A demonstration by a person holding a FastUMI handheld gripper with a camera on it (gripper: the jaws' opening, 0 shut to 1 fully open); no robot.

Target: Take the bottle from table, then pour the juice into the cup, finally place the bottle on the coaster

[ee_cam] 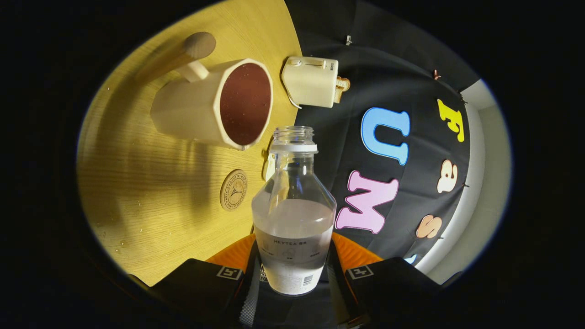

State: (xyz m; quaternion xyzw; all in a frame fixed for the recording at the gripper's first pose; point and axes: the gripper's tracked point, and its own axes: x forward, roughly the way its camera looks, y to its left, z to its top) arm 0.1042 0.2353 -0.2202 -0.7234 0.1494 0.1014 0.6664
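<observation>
Clear glass, the uncapped bottle (293, 210) is clamped low on its body between the tongs (292, 278), its long axis running forward along them, mouth just short of the cup (215, 103) near the table's (137, 183) edge.

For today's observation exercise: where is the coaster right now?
In the gripper view, the coaster lies flat on the wooden table, beside the held bottle's shoulder and nearer the fingers than the cup.
</observation>
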